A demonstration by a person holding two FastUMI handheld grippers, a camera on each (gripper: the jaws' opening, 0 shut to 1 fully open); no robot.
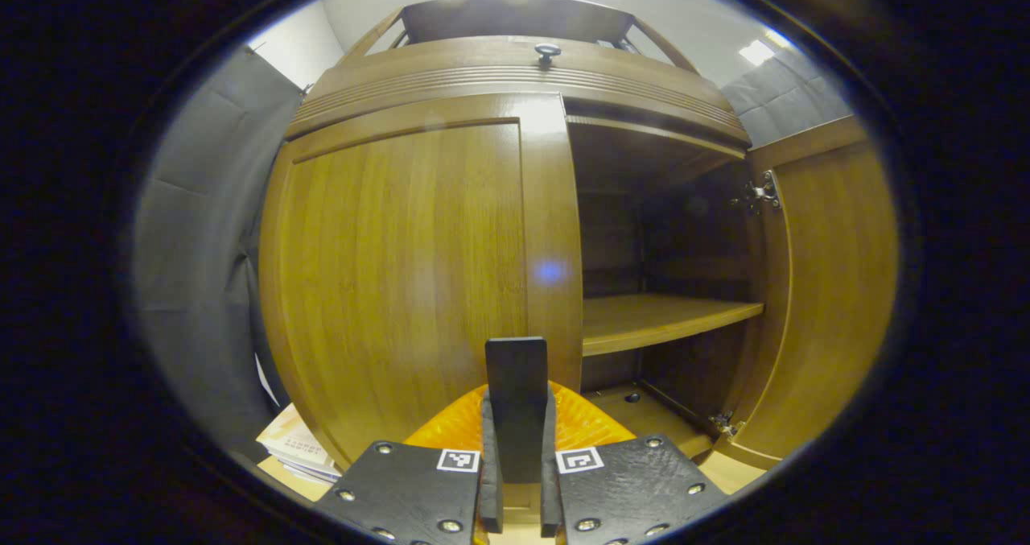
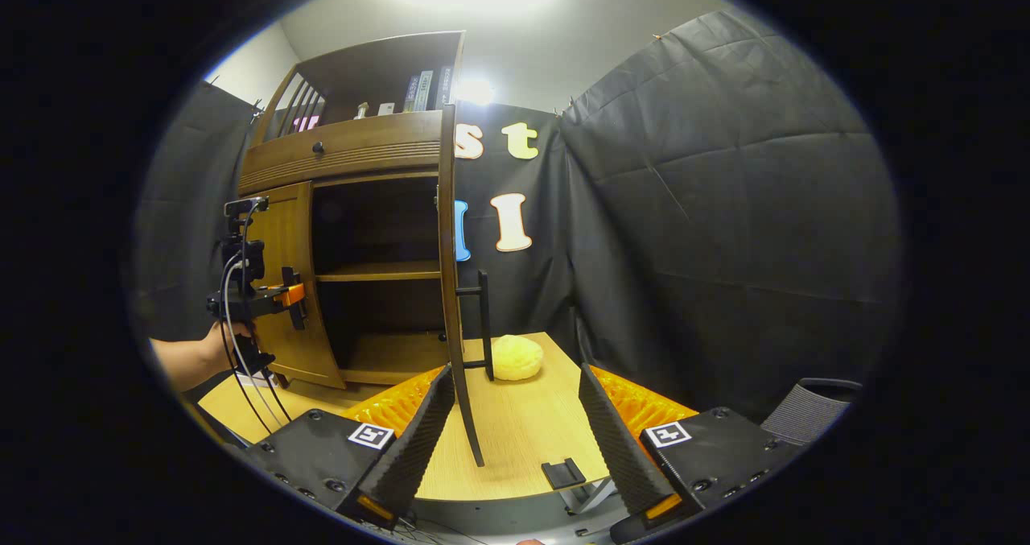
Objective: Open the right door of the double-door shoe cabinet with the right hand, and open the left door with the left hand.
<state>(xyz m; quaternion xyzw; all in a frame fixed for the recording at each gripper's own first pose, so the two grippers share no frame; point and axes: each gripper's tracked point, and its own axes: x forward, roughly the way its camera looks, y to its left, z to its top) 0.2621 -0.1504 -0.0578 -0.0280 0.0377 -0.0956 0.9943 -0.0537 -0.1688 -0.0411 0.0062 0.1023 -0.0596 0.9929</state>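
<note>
The wooden shoe cabinet (image 1: 515, 74) fills the left gripper view. Its left door (image 1: 402, 287) lies against the frame; I cannot tell whether it is cracked open. My left gripper (image 1: 517, 404) is shut on that door's dark vertical handle (image 1: 516, 360). The right door (image 1: 829, 287) is swung wide, baring a shelf (image 1: 660, 319). In the right gripper view the right door (image 2: 449, 287) stands edge-on with its handle (image 2: 483, 319) facing right. My right gripper (image 2: 515, 440) is open, its fingers either side of the door's lower edge without touching. A hand holds the left gripper (image 2: 257, 295) at the left door (image 2: 294, 287).
A yellow round lump (image 2: 515, 357) lies on the wooden table (image 2: 523, 424) just right of the open door. A small black bracket (image 2: 563, 472) sits at the table's front edge. A chair (image 2: 813, 408) stands at the right. Stacked books (image 1: 298, 448) lie left of the cabinet's foot.
</note>
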